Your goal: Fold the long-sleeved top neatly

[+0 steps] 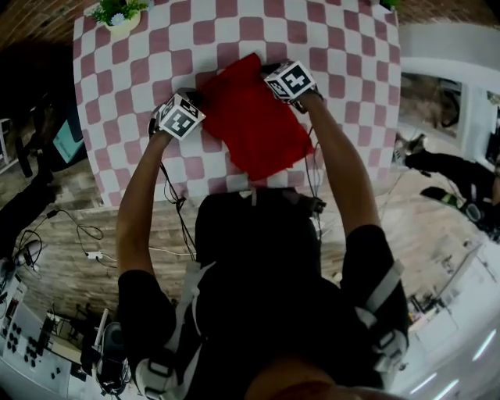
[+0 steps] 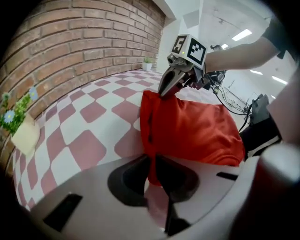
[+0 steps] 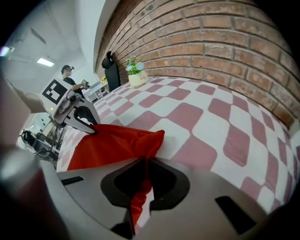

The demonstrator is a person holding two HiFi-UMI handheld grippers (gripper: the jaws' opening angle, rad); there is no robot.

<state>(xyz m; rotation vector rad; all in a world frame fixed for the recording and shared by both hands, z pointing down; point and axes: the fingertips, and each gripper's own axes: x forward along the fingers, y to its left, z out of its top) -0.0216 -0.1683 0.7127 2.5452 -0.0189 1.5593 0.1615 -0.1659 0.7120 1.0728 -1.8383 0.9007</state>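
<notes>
FREE: tablecloth (image 1: pixel 117 101) bare at 9 and 3 of red top (image 1: pixel 254 117) | BLOCKED: flower pot (image 1: pixel 119 16) at 11, brick wall (image 2: pixel 93 37) at 12

Head view: jaws of left claw (image 1: pixel 186 111) and right claw (image 1: pixel 283 78) hidden under their marker cubes. Middle of table (image 1: pixel 125 94) near edge, 6 o'clock, covered by operator's body (image 1: pixel 266 266). Plant pot (image 1: pixel 119 17) at 11 o'clock cut by top edge. Left gripper view: lower end of red top (image 2: pixel 192 126) hidden behind claw body; flowers (image 2: pixel 13 112) at 9 o'clock blurred. Right gripper view: bystander (image 3: pixel 68 71) at 10 o'clock too small to tell detail.
</notes>
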